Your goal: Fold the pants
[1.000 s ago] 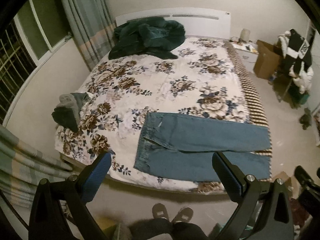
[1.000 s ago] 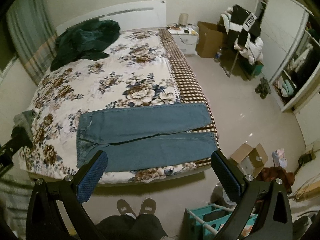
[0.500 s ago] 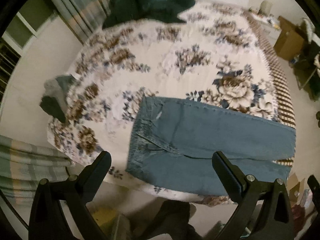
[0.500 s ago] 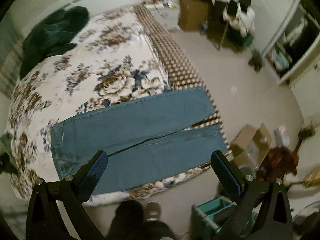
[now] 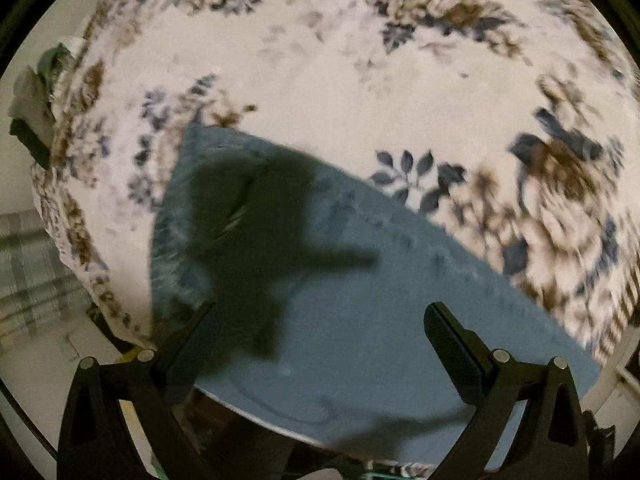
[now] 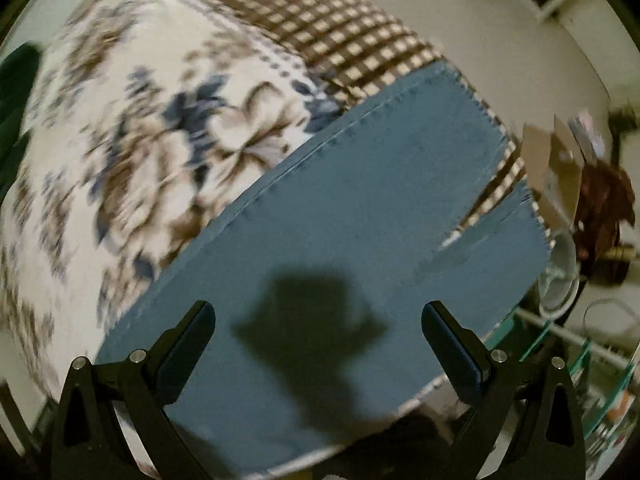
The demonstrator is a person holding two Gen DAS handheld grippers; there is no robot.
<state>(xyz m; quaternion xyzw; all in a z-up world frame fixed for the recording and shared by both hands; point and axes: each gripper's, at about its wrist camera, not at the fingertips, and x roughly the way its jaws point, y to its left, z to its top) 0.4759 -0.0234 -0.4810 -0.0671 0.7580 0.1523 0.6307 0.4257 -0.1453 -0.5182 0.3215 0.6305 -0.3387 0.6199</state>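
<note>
The pants [image 5: 360, 312], blue denim, lie flat on the bed [image 5: 360, 60], filling the lower middle of both views. In the left wrist view the waist end sits at centre left, its upper corner near the middle of the frame's left half, and the near long edge runs along the bed's front edge at the bottom of the frame. In the right wrist view the two leg ends [image 6: 480, 128] reach the right side of the frame, where they overlap the brown checked border [image 6: 340, 28] at the side of the bed; a narrow wedge of that border shows between the two legs.

The left hand-held gripper [image 5: 320, 344] hangs over the waist end with its fingers wide apart and nothing between them; its shadow [image 5: 260, 240] falls on the denim. The right hand-held gripper [image 6: 320, 344] is likewise spread wide and empty above the legs.

Open floral bedspread lies beyond the pants toward the top of both frames. A grey-green bundle of cloth [image 5: 36, 92] sits at the bed's edge at the far left. To the right of the bed the floor holds a cardboard box [image 6: 556, 168] and what may be a pale bowl or bucket [image 6: 560, 272]; motion blur makes it hard to tell. No writing is legible.
</note>
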